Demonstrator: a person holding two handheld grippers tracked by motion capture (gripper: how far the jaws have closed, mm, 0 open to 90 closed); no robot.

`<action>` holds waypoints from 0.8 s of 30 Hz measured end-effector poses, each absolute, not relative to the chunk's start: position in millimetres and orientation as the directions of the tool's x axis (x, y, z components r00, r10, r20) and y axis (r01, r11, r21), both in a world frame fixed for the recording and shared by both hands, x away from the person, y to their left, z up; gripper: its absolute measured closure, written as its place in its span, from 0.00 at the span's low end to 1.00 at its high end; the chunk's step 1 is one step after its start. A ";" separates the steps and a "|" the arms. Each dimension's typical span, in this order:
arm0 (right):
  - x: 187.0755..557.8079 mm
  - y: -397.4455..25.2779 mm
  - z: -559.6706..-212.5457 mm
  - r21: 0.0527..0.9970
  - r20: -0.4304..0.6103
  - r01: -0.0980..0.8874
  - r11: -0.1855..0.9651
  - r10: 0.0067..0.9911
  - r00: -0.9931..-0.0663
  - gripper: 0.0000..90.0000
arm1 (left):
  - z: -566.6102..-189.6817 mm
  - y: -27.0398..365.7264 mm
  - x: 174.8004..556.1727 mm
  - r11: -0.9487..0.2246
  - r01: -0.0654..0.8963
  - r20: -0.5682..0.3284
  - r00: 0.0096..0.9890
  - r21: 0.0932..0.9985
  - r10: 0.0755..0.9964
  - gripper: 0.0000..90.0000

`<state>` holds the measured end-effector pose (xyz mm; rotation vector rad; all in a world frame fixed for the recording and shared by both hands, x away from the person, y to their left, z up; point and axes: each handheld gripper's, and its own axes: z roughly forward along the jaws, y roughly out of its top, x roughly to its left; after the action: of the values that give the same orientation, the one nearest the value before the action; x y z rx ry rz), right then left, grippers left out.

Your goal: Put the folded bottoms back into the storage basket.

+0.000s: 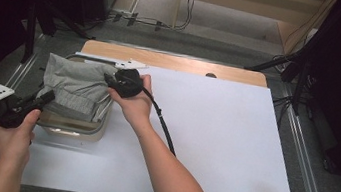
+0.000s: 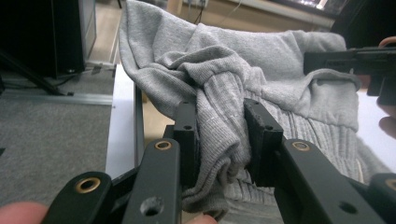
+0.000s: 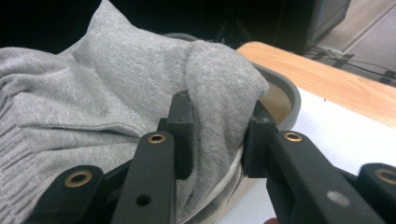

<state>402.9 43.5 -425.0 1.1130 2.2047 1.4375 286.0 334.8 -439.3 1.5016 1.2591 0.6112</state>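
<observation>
Fabric of a grey sweatshirt [image 1: 74,87] is pinched in both claws: the left claw [image 2: 219,135] is closed on a ribbed fold, the right claw [image 3: 217,137] on a corner. The garment is lying over a shallow container [image 1: 75,128] on the bench [image 1: 232,145]. If it is lifted unevenly, the container could be dragged along or the fold could slip out.

- The white sheet [image 1: 214,132] lies bare to the right of the tub [image 1: 72,130]: open room there.
- The grey garment [image 1: 76,88] heaps over the tub, covering its mouth.
- A metal bar [image 1: 100,59] lies just behind the tub.
- The table's left edge is close beside the tub.
</observation>
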 end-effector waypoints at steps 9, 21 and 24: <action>403.0 48.5 -432.9 0.856 0.144 0.459 0.239 0.741 -0.656 0.74 | -444.4 330.5 290.3 0.025 0.450 -0.182 0.309 0.893 0.933 0.73; 411.8 58.6 -433.9 0.818 0.101 0.458 0.348 0.696 -0.711 0.29 | -442.9 331.9 288.8 0.039 0.440 -0.201 0.328 0.897 0.923 0.55; 409.3 51.9 -427.7 0.824 0.120 0.462 0.328 0.696 -0.708 0.12 | -439.6 330.7 287.4 0.052 0.432 -0.224 0.358 0.900 0.907 0.48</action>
<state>409.3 51.9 -427.7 1.0459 2.3395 1.3215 287.4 330.7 -439.6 1.5602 1.2443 0.5613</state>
